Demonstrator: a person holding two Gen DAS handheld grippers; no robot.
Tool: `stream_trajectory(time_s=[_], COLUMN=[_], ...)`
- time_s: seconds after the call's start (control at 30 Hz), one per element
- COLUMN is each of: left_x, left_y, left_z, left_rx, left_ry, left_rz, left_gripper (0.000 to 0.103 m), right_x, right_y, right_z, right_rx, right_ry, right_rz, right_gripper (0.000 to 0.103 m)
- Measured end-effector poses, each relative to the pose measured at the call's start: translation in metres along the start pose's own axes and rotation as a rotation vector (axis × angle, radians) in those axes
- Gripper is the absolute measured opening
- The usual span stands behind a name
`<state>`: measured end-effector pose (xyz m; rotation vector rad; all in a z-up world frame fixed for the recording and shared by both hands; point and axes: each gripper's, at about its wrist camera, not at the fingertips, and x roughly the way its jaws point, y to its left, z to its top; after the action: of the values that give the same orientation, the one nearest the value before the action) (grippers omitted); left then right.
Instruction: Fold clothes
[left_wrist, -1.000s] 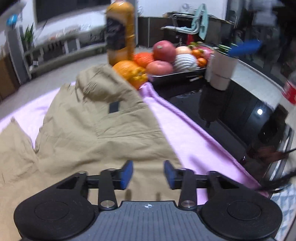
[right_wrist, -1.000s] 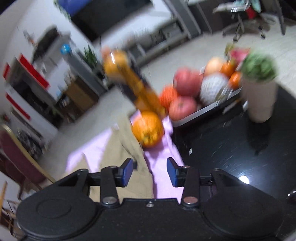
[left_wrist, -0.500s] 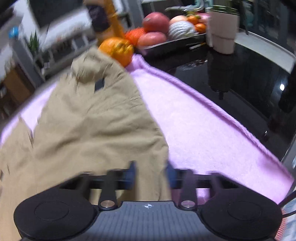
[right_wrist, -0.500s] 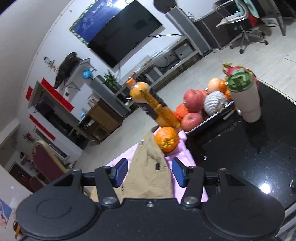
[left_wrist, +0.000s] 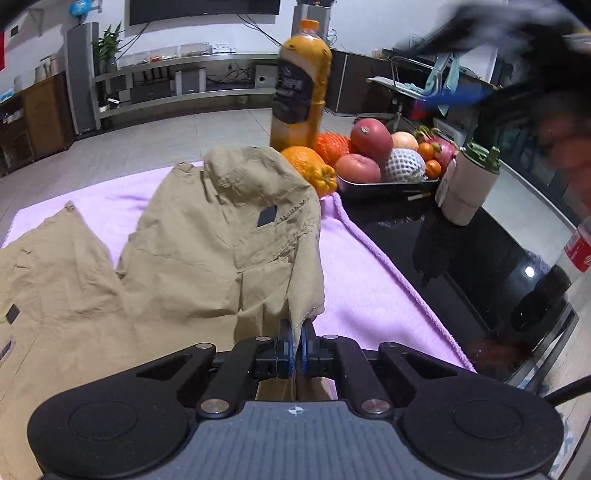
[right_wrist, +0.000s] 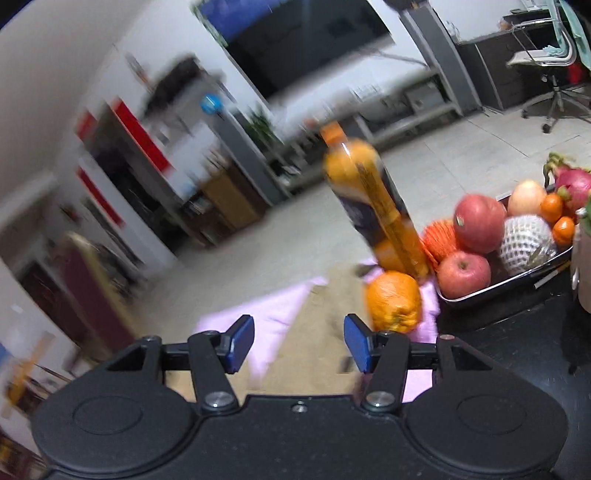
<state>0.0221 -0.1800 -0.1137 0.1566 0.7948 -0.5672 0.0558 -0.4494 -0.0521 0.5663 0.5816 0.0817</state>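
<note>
Left gripper (left_wrist: 295, 349): blue-padded fingers clenched on the near right edge of the khaki cotton garment (left_wrist: 207, 258), cloth pinched between the pads and drawn up into a ridge running toward 12 o'clock. The rest of the garment lies rumpled across the pink fleece blanket (left_wrist: 369, 288), spreading out to 9 o'clock; a small dark tag (left_wrist: 266, 217) shows on its upper fold.

At 12 o'clock, just past the garment's far end, a tall orange juice bottle with a dark label (left_wrist: 301, 88) stands upright. A loose orange fruit (left_wrist: 309, 170) sits at its foot, touching the cloth edge. At 1 o'clock, a metal tray of mixed fruit (left_wrist: 388, 182) rests on the glossy black tabletop (left_wrist: 480, 266); just right of it, a beige tumbler with a green lid (left_wrist: 467, 184).

Right gripper (right_wrist: 299, 343): fingers released, spread wide, nothing between them. This view is motion-blurred. Through the gap, the khaki garment (right_wrist: 314, 332) and pink blanket (right_wrist: 266, 310) lie below. The orange fruit (right_wrist: 393, 301) sits just beyond the right fingertip at 1 o'clock, the juice bottle (right_wrist: 373, 206) above it, the fruit tray (right_wrist: 506, 280) at 2 o'clock.
</note>
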Motion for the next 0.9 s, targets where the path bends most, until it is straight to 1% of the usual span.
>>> stream_trajectory(time_s=[0.07,0.1,0.2,0.3,0.33,0.37,0.4,0.43,0.47,0.6,0.67,0.8,0.9], left_x=[-0.004,-0.006,-0.012,-0.019,-0.021,-0.023,-0.025,-0.027,-0.027,-0.03,-0.036,-0.057,-0.073], left_y=[0.006,0.01,0.022,0.038,0.043,0.048,0.053,0.057,0.061,0.079,0.093,0.131,0.16], left_z=[0.0,0.0,0.0,-0.002,-0.003,-0.005,-0.008,-0.011,-0.013,-0.019,-0.022,-0.034,-0.044], left_rx=[-0.013,-0.02,-0.044,-0.082,-0.094,-0.105,-0.114,-0.122,-0.134,-0.195,-0.233,-0.326,-0.395], left_ry=[-0.002,-0.003,-0.005,-0.006,-0.006,-0.006,-0.007,-0.009,-0.01,-0.018,-0.035,-0.082,-0.117], left_rz=[-0.012,-0.019,-0.042,-0.075,-0.086,-0.096,-0.104,-0.111,-0.119,-0.169,-0.191,-0.214,-0.232], left_gripper=[0.005,0.005,0.005,0.005,0.005,0.005,0.005,0.005,0.005,0.003,0.003,0.003,0.002], right_x=[0.055,0.078,0.129,0.157,0.162,0.164,0.167,0.169,0.17,0.164,0.163,0.172,0.194], right_y=[-0.014,-0.023,-0.045,-0.059,-0.057,-0.05,-0.043,-0.036,-0.026,0.039,0.074,0.158,0.227], right_z=[-0.006,-0.011,-0.023,-0.032,-0.034,-0.033,-0.032,-0.031,-0.029,-0.024,-0.023,-0.031,-0.05], right_rx=[0.003,0.029,0.158,0.309,0.33,0.314,0.299,0.283,0.255,0.024,-0.087,-0.334,-0.514], right_ry=[0.088,0.129,0.205,0.219,0.21,0.189,0.169,0.148,0.125,0.005,-0.041,-0.086,-0.081], right_rz=[-0.067,-0.088,-0.101,-0.057,-0.055,-0.087,-0.119,-0.151,-0.183,-0.323,-0.374,-0.427,-0.428], right_gripper=[0.052,0.052,0.052,0.051,0.049,0.036,0.014,0.005,0.004,0.003,0.003,0.003,0.003])
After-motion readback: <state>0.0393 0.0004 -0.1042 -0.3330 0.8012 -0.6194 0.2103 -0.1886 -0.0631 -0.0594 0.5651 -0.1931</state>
